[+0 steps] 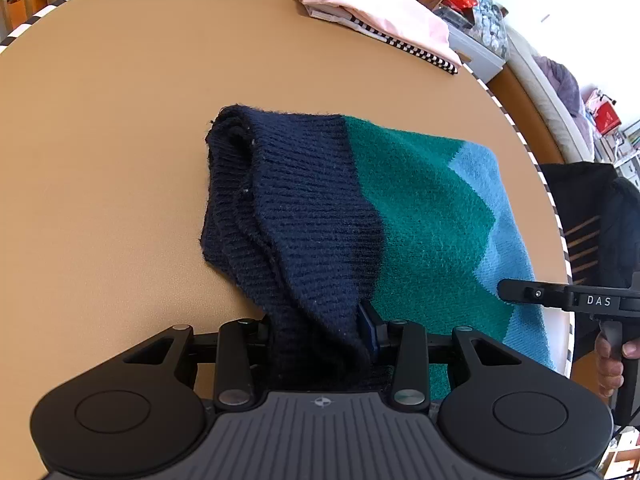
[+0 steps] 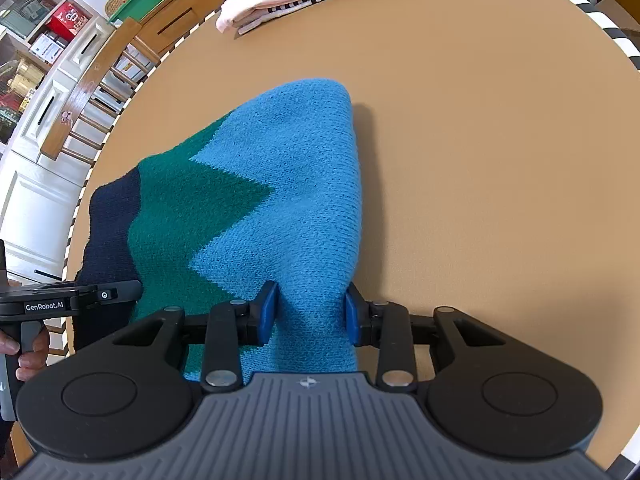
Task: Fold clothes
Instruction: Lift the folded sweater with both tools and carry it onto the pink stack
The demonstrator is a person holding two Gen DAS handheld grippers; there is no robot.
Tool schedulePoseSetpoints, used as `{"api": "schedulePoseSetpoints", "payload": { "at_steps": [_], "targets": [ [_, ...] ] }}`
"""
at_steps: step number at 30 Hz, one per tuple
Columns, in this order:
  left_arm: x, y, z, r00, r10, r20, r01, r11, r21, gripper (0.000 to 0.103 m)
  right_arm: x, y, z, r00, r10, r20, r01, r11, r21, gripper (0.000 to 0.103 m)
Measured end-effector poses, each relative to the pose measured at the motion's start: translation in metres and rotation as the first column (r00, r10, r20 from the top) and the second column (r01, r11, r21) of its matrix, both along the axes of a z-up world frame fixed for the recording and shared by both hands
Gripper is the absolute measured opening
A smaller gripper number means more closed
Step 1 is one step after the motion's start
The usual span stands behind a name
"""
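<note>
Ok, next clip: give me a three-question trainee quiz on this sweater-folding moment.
1. True or false: the left gripper is shut on the sweater's navy end.
2. Which colour does the right gripper pinch? A navy, B green, C light blue.
3. What lies at the table's far edge?

Key: 1 true. 2 C. 3 A folded pink garment on a black-and-white checked one.

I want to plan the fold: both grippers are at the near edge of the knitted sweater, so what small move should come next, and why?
Probably lift both ends together and carry them toward the far edge. The left gripper pinches the navy end of the sweater, the right gripper the light blue end, and the rest lies flat on the table. The pink folded clothes are well clear.
</note>
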State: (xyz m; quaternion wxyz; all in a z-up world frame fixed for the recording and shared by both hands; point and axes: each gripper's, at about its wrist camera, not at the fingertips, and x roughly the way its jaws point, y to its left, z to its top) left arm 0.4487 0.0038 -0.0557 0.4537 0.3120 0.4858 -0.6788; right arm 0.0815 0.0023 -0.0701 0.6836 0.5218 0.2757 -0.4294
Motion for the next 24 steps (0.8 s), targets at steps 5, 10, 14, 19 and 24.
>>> {"api": "schedulePoseSetpoints", "payload": {
  "at_steps": [5, 10, 14, 19, 24],
  "targets": [
    [-0.001, -0.001, 0.000, 1.000, -0.004, 0.009, 0.004, 1.000, 0.001, 0.040, 0.001, -0.001, 0.001, 1.000, 0.007, -0.001, -0.007, 1.000, 0.003, 0.034],
    [-0.005, 0.000, 0.001, 1.000, -0.011, 0.019, 0.012, 1.000, -0.016, 0.038, 0.001, -0.002, 0.003, 1.000, 0.021, -0.007, -0.021, 1.000, -0.005, 0.031],
    [-0.010, 0.003, 0.002, 1.000, -0.010, 0.029, 0.011, 0.999, -0.037, 0.034, 0.004, -0.002, 0.005, 0.999, 0.027, -0.018, -0.027, 1.000, -0.011, 0.028],
    [-0.009, 0.007, 0.007, 1.000, 0.005, 0.008, -0.005, 0.998, -0.058, 0.029, 0.006, -0.001, 0.011, 1.000, 0.021, -0.019, -0.022, 0.999, -0.035, 0.024],
    [0.001, 0.009, 0.016, 0.996, 0.030, -0.079, -0.037, 0.996, -0.077, 0.028, -0.005, -0.004, 0.022, 0.999, -0.019, 0.046, 0.022, 0.999, -0.049, 0.023]
  ]
}}
